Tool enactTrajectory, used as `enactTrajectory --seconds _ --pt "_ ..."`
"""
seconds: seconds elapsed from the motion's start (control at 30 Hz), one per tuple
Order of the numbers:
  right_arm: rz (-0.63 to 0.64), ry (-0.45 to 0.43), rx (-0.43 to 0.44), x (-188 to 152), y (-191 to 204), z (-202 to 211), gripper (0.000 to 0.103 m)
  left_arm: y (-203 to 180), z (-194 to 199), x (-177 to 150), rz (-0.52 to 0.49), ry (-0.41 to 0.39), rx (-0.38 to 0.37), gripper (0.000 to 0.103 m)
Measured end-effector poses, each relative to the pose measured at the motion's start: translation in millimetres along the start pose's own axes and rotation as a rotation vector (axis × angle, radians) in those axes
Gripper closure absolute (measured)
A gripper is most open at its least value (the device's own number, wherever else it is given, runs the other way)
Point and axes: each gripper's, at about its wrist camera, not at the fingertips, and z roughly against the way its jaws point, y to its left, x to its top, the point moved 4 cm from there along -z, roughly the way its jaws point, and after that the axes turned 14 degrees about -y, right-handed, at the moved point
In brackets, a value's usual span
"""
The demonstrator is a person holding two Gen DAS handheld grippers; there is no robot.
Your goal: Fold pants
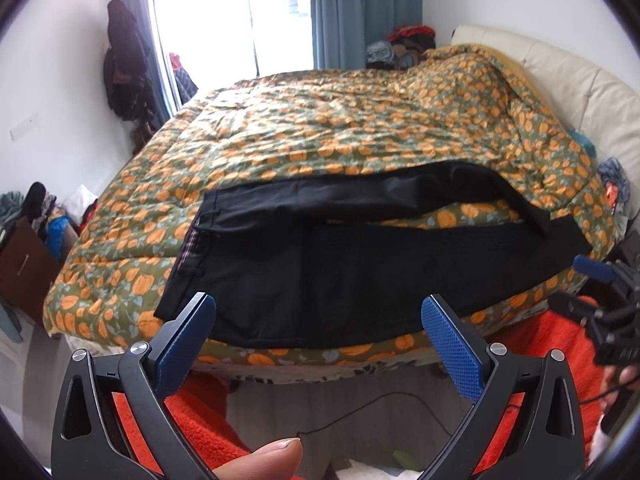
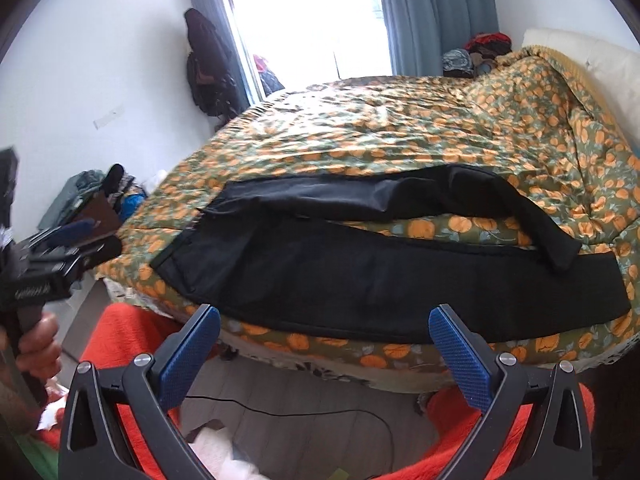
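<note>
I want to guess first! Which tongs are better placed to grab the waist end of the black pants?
Probably the left tongs. They sit open facing the pants near the waist end; the right tongs, also open, face further along the legs.

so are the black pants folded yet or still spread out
Spread out, not folded: the black pants lie lengthwise on the orange floral quilt, legs apart with quilt showing between them, far leg's end flopped over.

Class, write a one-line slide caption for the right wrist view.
Open right gripper faces black pants spread on the pumpkin-print quilt, legs apart.
</note>
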Motion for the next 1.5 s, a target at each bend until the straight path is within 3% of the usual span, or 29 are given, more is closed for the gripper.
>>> enactTrajectory --seconds 0.17,0.37,0.53,0.63,0.73,0.83,0.9,0.97,1.07,1.13,1.2,1.4,1.5 --pt "-0.018 0.07 -0.03 -10.8 -26.5 -27.3 0.0 14.9 -25.4 -12.7 0.028 0.065 0.04 0.0" --pt "-0.037 0.104 -0.08 -11.0 -65.8 -50.6 0.0 23.9 -56.2 -5.3 0.015 0.063 0.071 0.0" --pt "-0.076 0.084 -0.244 -0.2 -141.9 -71.3 0.0 19.8 -85.5 9.0 0.021 0.069 0.047 0.0" --pt "-0.018 0.096 -0.384 7.6 -199.1 -90.9 0.0 9.6 -96.7 14.0 0.021 0.069 0.029 0.0" --pt "0.055 0.122 -0.464 12.9 -240.0 -113.3 0.0 0.6 -110.3 8.5 0.022 0.105 0.015 0.0" --pt "0.103 0.191 -0.515 16.4 -275.2 -154.0 0.01 -7.0 -121.1 -0.2 0.012 0.148 0.013 0.0" --pt "0.146 0.27 -0.55 11.2 -303.1 -189.7 0.03 -8.4 -125.4 -2.5 0.003 0.162 0.019 0.0" --pt "0.134 0.306 -0.557 7.7 -324.5 -203.7 0.098 -6.3 -129.5 -0.1 -0.005 0.168 0.032 0.0" --pt "0.064 0.164 -0.567 33.8 -334.3 -177.6 0.099 3.8 -139.3 7.4 0.014 0.174 0.054 0.0" --pt "0.128 0.046 -0.545 59.6 -315.6 -144.5 0.099 11.9 -154.4 12.4 0.043 0.177 0.075 0.0" --pt "0.193 -0.016 -0.522 72.2 -296.6 -121.9 0.099 15.9 -179.7 17.7 0.098 0.209 0.045 0.0" --pt "0.354 -0.126 -0.474 71.7 -235.2 -68.3 0.099 -8.2 -281.5 51.7 0.405 0.312 -0.254 0.001" --pt "0.356 -0.163 -0.477 63.9 -223.4 -51.4 0.099 -32.3 -333.9 66.2 0.494 0.348 -0.342 0.001"
